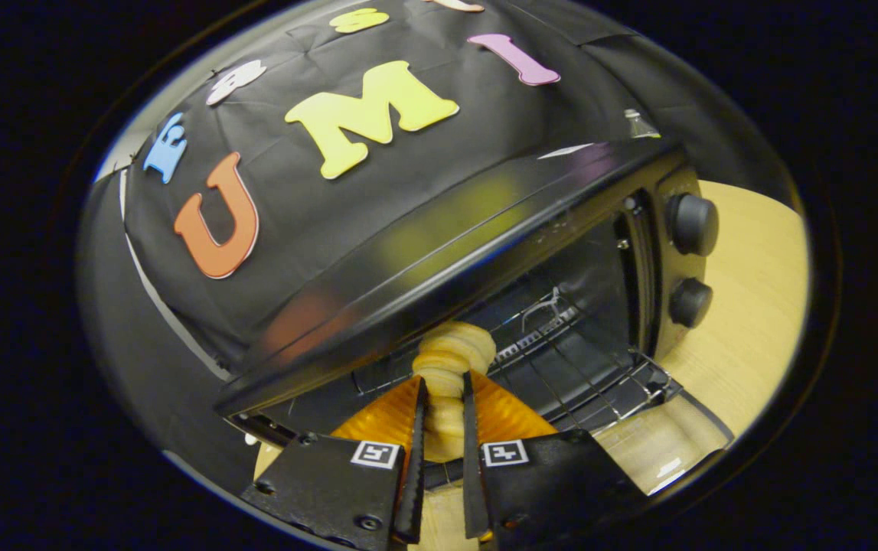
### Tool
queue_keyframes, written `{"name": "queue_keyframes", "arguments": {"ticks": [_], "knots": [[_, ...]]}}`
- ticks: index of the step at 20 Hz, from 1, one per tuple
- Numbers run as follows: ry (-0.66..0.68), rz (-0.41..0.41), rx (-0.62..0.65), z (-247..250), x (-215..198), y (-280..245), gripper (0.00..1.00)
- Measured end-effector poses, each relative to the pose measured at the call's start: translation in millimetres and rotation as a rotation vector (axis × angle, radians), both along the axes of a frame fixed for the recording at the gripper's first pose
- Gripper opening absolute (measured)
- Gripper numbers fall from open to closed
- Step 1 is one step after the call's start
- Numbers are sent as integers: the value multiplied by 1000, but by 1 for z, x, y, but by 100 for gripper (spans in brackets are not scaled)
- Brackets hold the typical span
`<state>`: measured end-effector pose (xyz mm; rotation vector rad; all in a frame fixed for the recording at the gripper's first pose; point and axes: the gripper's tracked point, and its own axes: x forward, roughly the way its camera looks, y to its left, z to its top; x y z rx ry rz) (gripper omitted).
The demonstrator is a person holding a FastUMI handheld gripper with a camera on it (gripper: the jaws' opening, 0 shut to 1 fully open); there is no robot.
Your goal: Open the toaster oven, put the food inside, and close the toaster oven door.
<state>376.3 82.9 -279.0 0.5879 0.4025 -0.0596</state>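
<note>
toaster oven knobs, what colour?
Black, both knobs on the toaster oven; clearest in the gripper view. Gripper grips the food.

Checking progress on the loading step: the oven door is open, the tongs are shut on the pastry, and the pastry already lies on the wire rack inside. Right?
Not quite. The gripper view shows the pastry in the air, clamped between the tongs at the toaster oven opening, not lying on the wire rack. The door is open and the tongs are shut on it.

A pale wooden table (pixel 752 306) carries 1 black toaster oven (pixel 484 252), standing directly on it with its door open, and bare wood shows to the right of the oven's 2 knobs (pixel 693 260).
</note>
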Motion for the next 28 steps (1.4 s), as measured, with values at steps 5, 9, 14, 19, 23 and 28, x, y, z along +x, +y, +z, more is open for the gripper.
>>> {"name": "queue_keyframes", "arguments": {"ticks": [5, 9, 14, 19, 23, 28], "knots": [[-7, 18, 23, -8, 15, 15, 31], [-23, 14, -48, 4, 5, 12, 77], [-32, 54, -109, 18, -30, 14, 100], [-61, 132, -166, 60, -99, 18, 100], [-71, 229, -251, 92, -159, 18, 100], [-33, 289, -421, 75, -209, 2, 100]]}}
